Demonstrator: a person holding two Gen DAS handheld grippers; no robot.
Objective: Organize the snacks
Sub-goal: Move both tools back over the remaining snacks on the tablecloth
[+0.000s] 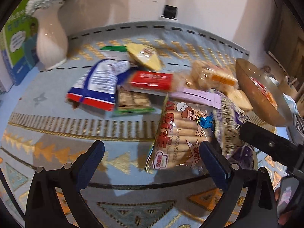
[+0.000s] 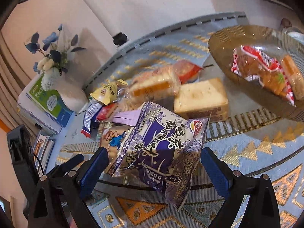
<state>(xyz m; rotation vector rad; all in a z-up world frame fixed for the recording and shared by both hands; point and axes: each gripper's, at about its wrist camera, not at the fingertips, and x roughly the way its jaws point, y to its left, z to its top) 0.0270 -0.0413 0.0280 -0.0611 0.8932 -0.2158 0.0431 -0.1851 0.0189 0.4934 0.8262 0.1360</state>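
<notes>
A heap of snack packs lies on the patterned tablecloth. My left gripper (image 1: 152, 152) is open just above the cloth, and a clear biscuit pack with a cartoon chef (image 1: 180, 133) lies against its right finger. My right gripper (image 2: 154, 159) is open, with a purple-and-silver pack (image 2: 157, 148) lying between its fingers, neither of which pinches it. An amber glass bowl (image 2: 247, 32) at the right holds a red-and-white packet (image 2: 260, 66) and a cracker pack. The right gripper's black body (image 1: 266, 144) shows in the left wrist view.
Behind lie a toast-like pack (image 2: 201, 96), an orange-labelled pack (image 2: 155, 83), a yellow pack (image 1: 144, 55), a blue-white-red bag (image 1: 95, 83) and a red-labelled pack (image 1: 152, 79). A white vase (image 1: 51, 43) and books (image 1: 17, 47) stand at the far left. The wall is close behind.
</notes>
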